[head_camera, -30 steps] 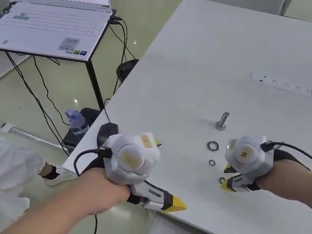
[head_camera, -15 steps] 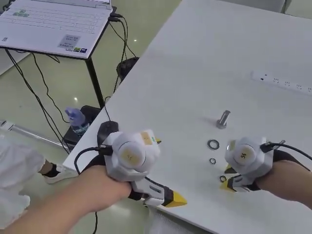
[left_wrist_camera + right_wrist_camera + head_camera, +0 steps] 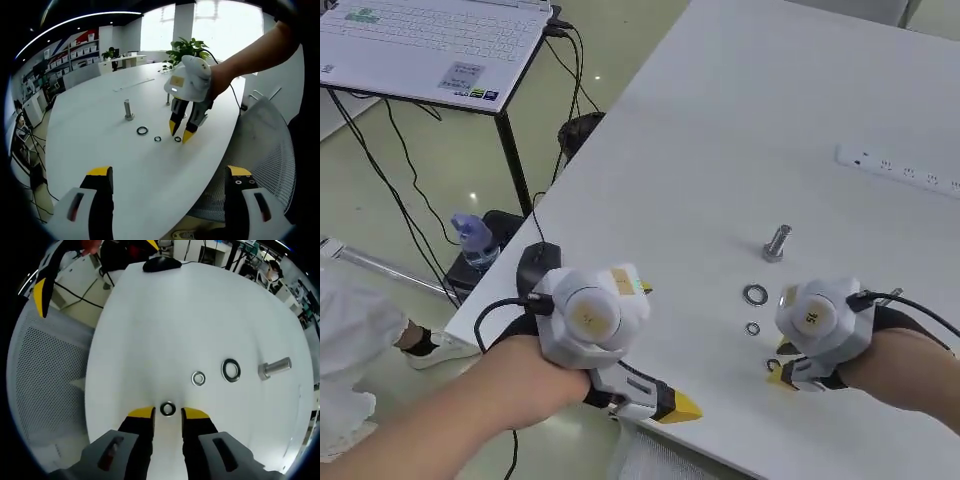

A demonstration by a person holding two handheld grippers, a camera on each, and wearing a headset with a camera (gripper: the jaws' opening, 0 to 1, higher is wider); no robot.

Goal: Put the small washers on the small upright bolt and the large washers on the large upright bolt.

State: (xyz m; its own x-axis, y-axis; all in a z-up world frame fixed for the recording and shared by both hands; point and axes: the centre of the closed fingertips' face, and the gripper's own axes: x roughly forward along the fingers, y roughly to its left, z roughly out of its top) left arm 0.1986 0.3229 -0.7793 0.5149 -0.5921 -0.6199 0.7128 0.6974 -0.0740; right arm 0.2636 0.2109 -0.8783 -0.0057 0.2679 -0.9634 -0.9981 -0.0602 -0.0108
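A large upright bolt (image 3: 777,243) (image 3: 128,110) (image 3: 274,367) stands on the white table (image 3: 740,130). Nearer me lie a large washer (image 3: 755,294) (image 3: 142,131) (image 3: 231,370) and a small washer (image 3: 752,328) (image 3: 157,138) (image 3: 198,378). A second small washer (image 3: 772,365) (image 3: 177,139) (image 3: 167,408) lies flat between the tips of my right gripper (image 3: 780,368) (image 3: 180,134) (image 3: 168,412), whose jaws stand narrowly open on either side of it. My left gripper (image 3: 665,405) (image 3: 169,172) is wide open at the table's near edge, holding nothing. A thinner upright post (image 3: 168,99) stands behind the right gripper.
A white power strip (image 3: 900,172) lies at the far right of the table. Left of the table are a laptop (image 3: 430,40) on a stand, cables and a bottle (image 3: 470,238) on the floor. A mesh chair (image 3: 45,390) stands at the near edge.
The head view has shifted a little. Both grippers keep almost the same places, with the right gripper's tips staying at the near small washer.
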